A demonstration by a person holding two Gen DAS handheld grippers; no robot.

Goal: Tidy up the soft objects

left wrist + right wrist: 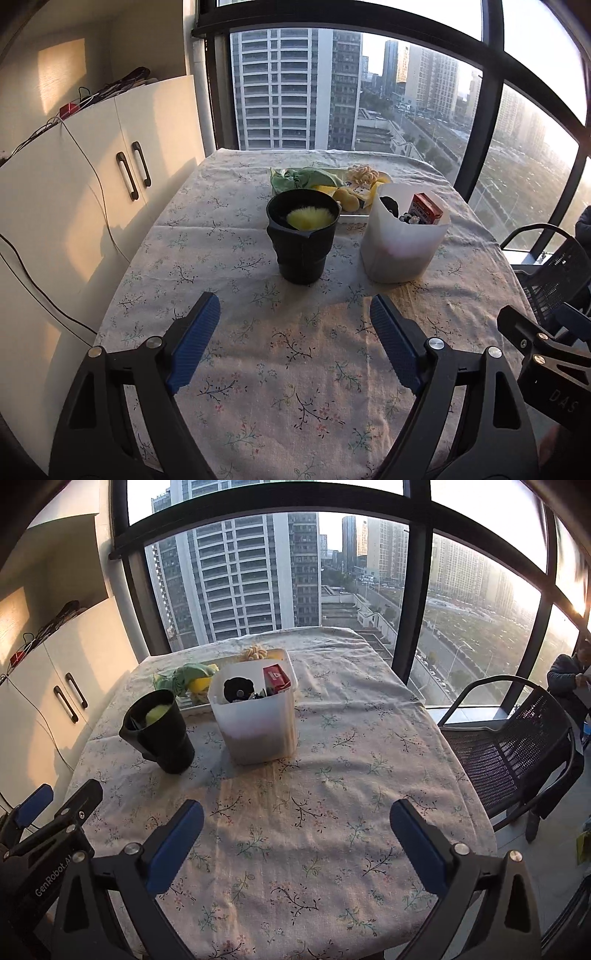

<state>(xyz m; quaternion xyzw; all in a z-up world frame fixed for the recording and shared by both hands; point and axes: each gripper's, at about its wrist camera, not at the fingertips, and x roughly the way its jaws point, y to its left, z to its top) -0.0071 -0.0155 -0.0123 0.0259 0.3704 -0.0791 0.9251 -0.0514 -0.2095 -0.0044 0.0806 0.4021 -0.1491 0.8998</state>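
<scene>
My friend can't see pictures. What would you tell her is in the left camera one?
An open gripper hovers over a flowery tablecloth, holding nothing. Ahead stand a black cup with a fluffy yellow ball inside and a white bin, with a tray of soft toys behind. City towers show through a big window.

Your left gripper (291,343) is a matte black frame with triangular cutouts, silver screws at its pivots and ribbed blue pads (195,341) lining its jaws. Your right gripper (295,849) matches it; white "GenRobot.AI" lettering marks the neighbouring black housing.
</scene>
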